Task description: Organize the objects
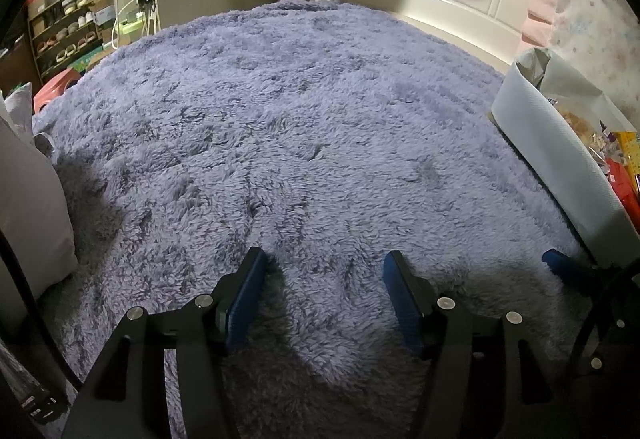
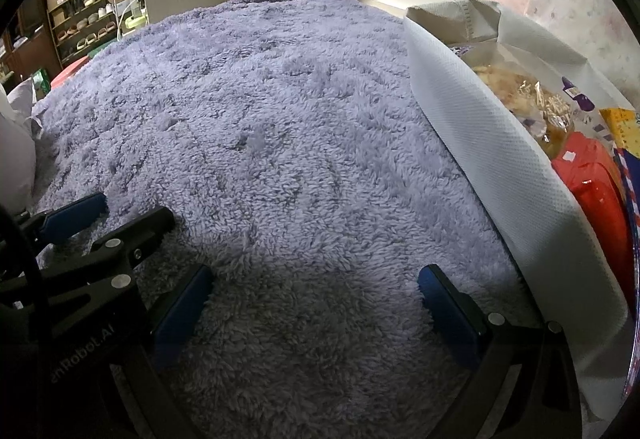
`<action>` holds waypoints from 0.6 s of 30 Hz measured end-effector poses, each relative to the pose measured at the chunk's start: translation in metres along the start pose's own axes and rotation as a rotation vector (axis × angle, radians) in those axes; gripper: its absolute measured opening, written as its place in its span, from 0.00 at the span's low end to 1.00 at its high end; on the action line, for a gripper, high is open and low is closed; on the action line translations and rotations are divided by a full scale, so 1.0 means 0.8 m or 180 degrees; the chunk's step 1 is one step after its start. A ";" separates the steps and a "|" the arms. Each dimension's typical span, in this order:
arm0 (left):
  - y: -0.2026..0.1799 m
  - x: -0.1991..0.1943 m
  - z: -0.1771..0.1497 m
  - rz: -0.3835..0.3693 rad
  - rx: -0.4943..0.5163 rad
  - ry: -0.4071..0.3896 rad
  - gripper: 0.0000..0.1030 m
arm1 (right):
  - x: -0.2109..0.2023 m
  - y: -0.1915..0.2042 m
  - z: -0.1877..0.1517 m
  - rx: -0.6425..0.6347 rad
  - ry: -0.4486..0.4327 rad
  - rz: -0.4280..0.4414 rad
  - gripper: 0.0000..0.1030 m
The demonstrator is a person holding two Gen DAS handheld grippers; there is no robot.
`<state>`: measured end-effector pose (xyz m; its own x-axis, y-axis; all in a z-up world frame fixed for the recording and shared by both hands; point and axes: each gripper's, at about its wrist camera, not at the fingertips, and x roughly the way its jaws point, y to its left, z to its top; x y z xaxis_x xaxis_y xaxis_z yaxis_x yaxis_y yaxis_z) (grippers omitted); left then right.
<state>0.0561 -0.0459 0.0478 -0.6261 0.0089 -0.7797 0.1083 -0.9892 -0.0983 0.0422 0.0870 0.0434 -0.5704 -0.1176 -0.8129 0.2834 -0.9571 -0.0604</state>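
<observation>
Both grippers are parked low over the fluffy purple blanket [image 1: 280,127], nothing held in either; the left gripper [image 1: 324,279] is seen with its blue pads spread and only fleece between them, and the right gripper [image 2: 316,291] is spread even wider, also empty; so the step in hand is judged to be a reach, not a placement. The stuff to be sorted is all packed in the white fabric bag [image 2: 472,127] at the right edge of the blanket, just beside the right gripper: a crinkly clear bag of snacks [image 2: 520,91], a red packet [image 2: 592,183] nearer, and something yellow [image 2: 620,119] at the far right. A clean pick is probably best made by the right gripper, since the bag is on its side; the bag's floppy wall should be cleared first, then the red packet pinched by an edge so it isn't crushed; the snack bag looks slippery and noisy. As for writing, only "nRobot.AI" is legible on the left gripper's body in the right wrist view; the packet labels are too small to be read.
</observation>
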 end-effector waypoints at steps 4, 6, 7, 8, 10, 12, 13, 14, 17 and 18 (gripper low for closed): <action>-0.002 0.001 0.000 0.0021 0.0017 0.0010 0.59 | 0.000 0.002 0.000 -0.0016 -0.0005 -0.0017 1.00; -0.003 0.001 0.000 0.0037 0.0031 0.0020 0.59 | -0.001 0.002 0.000 -0.0015 -0.0006 -0.0012 1.00; -0.003 0.000 0.000 0.0050 0.0044 0.0026 0.59 | -0.001 0.002 0.000 -0.0018 -0.0005 -0.0010 1.00; -0.004 0.000 0.001 0.0062 0.0056 0.0031 0.59 | -0.001 0.002 0.000 -0.0016 -0.0005 -0.0009 1.00; -0.007 0.000 0.003 0.0082 0.0088 0.0047 0.57 | -0.001 0.001 0.000 -0.0018 0.0007 0.0009 1.00; -0.009 -0.002 0.004 0.0078 0.0125 0.0045 0.54 | -0.002 0.000 0.001 -0.0007 0.0025 0.0022 1.00; -0.010 -0.003 0.005 0.0060 0.0145 0.0032 0.50 | -0.003 0.000 0.001 0.0000 0.0030 0.0017 1.00; -0.012 -0.005 0.006 0.0033 0.0164 0.0011 0.48 | -0.003 0.000 0.001 0.0021 0.0034 0.0011 1.00; -0.017 -0.015 0.010 -0.0053 0.0203 -0.0097 0.45 | -0.003 -0.004 0.002 0.0139 0.0113 0.0024 1.00; -0.019 -0.021 0.011 -0.0073 0.0228 -0.0171 0.45 | -0.003 -0.006 0.003 0.0185 0.0170 0.0042 1.00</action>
<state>0.0577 -0.0325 0.0677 -0.6685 0.0256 -0.7433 0.0393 -0.9968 -0.0697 0.0410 0.0911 0.0471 -0.5245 -0.1174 -0.8433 0.2444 -0.9695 -0.0171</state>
